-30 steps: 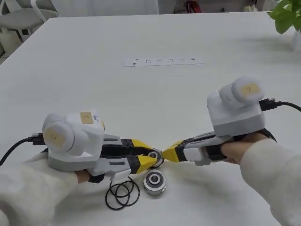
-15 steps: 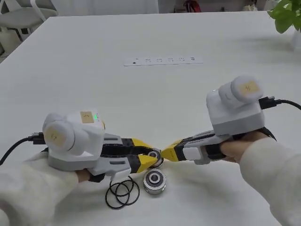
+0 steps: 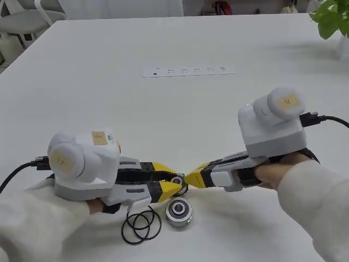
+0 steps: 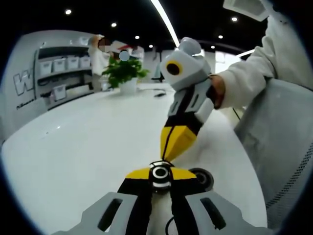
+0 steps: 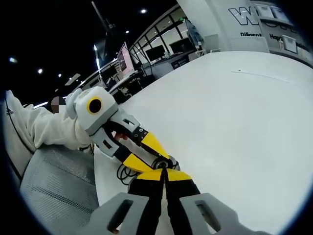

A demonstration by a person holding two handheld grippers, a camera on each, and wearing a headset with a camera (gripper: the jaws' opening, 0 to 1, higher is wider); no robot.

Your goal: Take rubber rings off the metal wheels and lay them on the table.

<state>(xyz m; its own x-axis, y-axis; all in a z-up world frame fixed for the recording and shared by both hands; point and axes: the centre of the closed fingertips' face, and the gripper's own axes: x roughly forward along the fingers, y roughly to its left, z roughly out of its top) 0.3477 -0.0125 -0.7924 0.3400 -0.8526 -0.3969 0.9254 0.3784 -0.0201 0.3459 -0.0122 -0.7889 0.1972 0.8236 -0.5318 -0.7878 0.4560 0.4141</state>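
Left gripper view: left gripper (image 4: 160,176) clamps silver, black-ringed wheel (image 4: 160,171); right gripper (image 4: 167,154) pinched closed.

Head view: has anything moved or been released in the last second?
Nothing visibly changed. The left gripper stays shut on a metal wheel, the right gripper stays shut with its tips at that wheel, and the second wheel and the loose rubber rings lie where they were.
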